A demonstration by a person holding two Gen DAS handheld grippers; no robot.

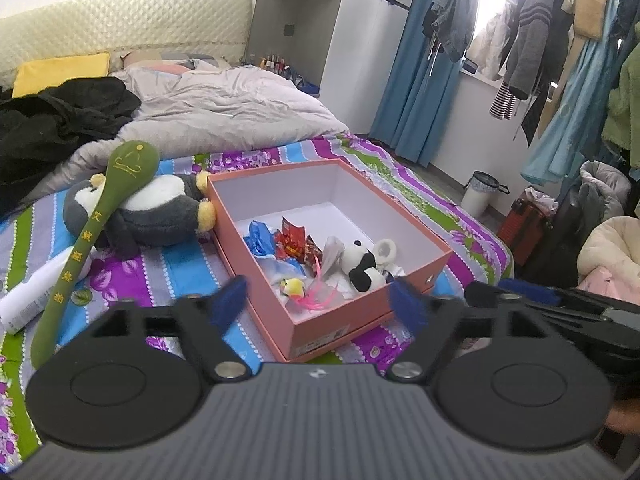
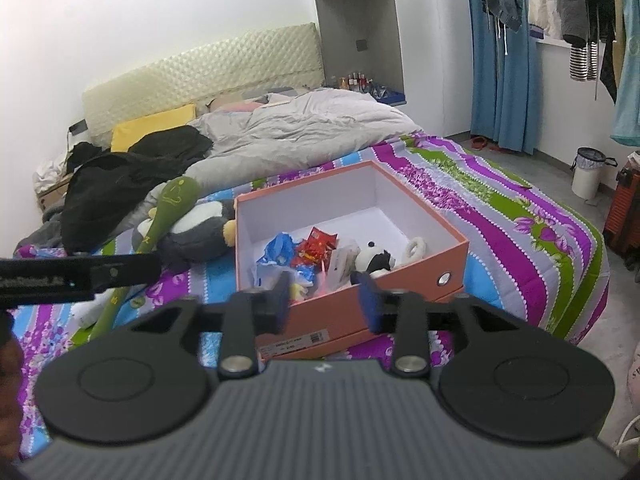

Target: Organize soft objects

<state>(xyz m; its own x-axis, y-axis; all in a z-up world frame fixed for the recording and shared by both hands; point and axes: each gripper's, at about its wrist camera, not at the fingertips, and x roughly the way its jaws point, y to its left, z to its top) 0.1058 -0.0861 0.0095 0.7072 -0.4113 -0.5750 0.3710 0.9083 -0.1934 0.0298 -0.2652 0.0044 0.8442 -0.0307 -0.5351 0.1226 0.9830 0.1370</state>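
Observation:
An open pink box (image 1: 352, 312) (image 2: 408, 280) sits on the striped bedspread. Inside lie a small panda plush (image 1: 362, 268) (image 2: 374, 260), a yellow chick toy (image 1: 294, 287), blue and red wrappers (image 1: 280, 242) and a white ring toy (image 1: 386, 249). Left of the box lies a grey penguin plush (image 1: 156, 212) (image 2: 196, 232) with a long green plush stick (image 1: 80, 248) (image 2: 160, 224) across it. My left gripper (image 1: 320, 304) is open and empty above the box's near corner. My right gripper (image 2: 324, 300) is open and empty above the box's near wall.
A white bottle (image 1: 32, 300) lies at the left on the bedspread (image 1: 180, 264). A grey duvet (image 1: 224, 108) and black clothes (image 1: 52, 128) cover the far bed. Hanging clothes (image 1: 536, 40), a white bin (image 1: 480, 196) and an orange case (image 1: 524, 232) stand to the right.

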